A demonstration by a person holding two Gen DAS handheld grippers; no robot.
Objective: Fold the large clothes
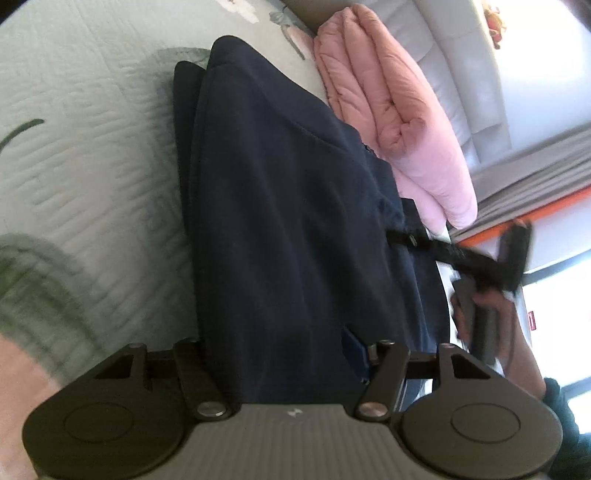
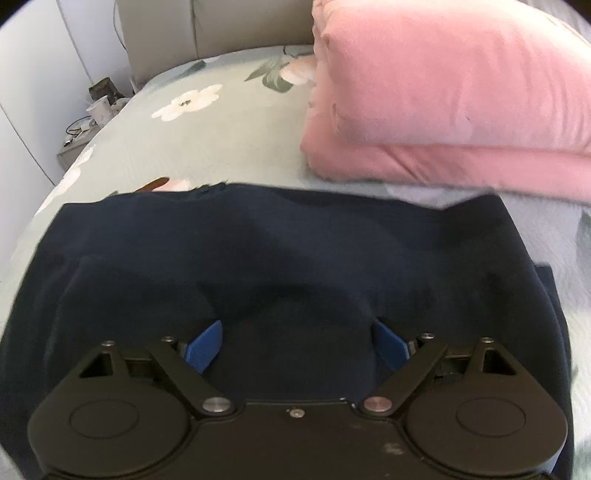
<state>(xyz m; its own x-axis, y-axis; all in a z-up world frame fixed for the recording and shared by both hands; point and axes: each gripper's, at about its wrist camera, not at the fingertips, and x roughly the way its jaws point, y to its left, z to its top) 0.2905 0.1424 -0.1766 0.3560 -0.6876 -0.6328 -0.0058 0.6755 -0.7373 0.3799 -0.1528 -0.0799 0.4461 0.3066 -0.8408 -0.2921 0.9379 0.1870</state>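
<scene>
A folded navy garment (image 1: 295, 206) lies on the green floral bedspread (image 1: 92, 140). My left gripper (image 1: 284, 350) is open, its fingers mostly hidden under or behind the near edge of the cloth. In the right wrist view the same navy garment (image 2: 280, 251) fills the foreground. My right gripper (image 2: 299, 343) is open, its blue fingertips (image 2: 205, 345) spread wide with cloth bulging between them and over their tips. The right gripper and the hand holding it also show in the left wrist view (image 1: 480, 273) at the garment's far side.
A folded pink quilt (image 2: 454, 92) lies on the bed just beyond the garment, also in the left wrist view (image 1: 391, 110). A beige headboard (image 2: 221, 26) stands behind. A nightstand with small items (image 2: 92, 114) is at the left. The bedspread (image 2: 207, 147) lies bare between.
</scene>
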